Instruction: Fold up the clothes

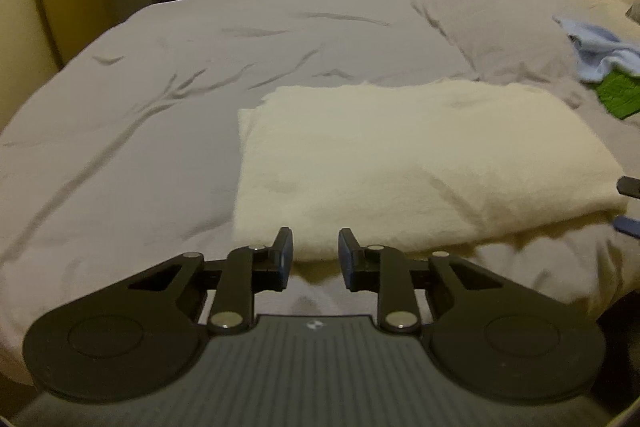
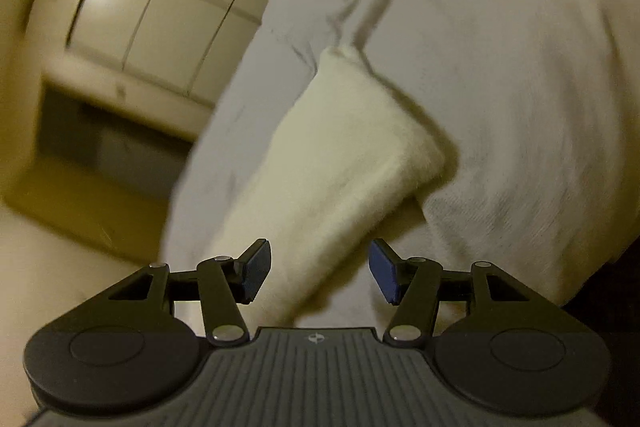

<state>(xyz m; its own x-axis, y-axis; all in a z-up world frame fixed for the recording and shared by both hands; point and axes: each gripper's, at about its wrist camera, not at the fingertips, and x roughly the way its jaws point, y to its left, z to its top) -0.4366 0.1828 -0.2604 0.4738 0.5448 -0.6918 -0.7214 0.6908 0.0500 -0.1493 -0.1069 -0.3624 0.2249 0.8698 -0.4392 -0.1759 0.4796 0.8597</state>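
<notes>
Now folded cream fuzzy cloth lies flat on grey bed cover, near front edge. L gripper just before its near edge, jaws slightly apart, nothing btwn. R gripper at cloth's end, jaws wide, no grip; view blurred. Blue and green clothes far right.

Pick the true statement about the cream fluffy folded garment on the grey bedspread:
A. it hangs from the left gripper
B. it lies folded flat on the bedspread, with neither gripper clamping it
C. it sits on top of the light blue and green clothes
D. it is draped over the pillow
B: the cream fluffy folded garment lies flat on the grey bedspread, and the left gripper and right gripper both show a clear gap between their pads, with nothing clamped.
</notes>
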